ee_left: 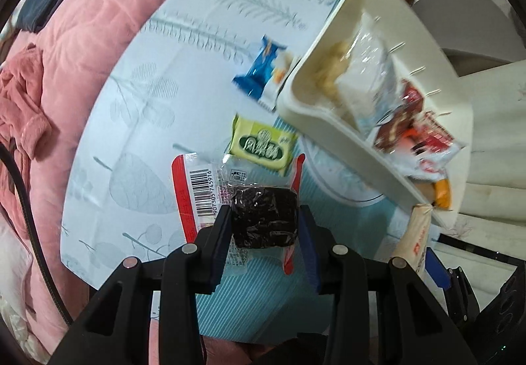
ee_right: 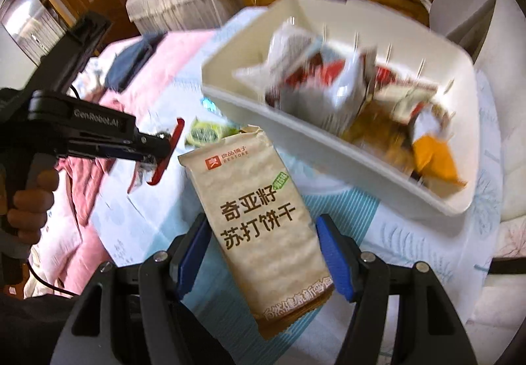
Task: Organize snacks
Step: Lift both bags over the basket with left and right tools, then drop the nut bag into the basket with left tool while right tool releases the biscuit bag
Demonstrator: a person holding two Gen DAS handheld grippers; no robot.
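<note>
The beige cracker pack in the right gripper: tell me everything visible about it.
The cracker pack is a long, flat pouch of beige, paper-look film with dark Chinese lettering, a small red logo and a green badge near its crimped, slightly crumpled top end. It is sealed, held off the table, and tilts up toward the white bin. The right gripper clamps it across its width with a blue pad on each long edge. In the left wrist view only its edge shows. Nothing else touches it.

Both views are bright with even, soft indoor light and faint shadows. Fisheye bending curves the edges, with black corners. The bin [ee_left: 315, 121] at right is smeared by motion blur in both views; the cracker pack [ee_right: 263, 220] at centre stays sharp.
</note>
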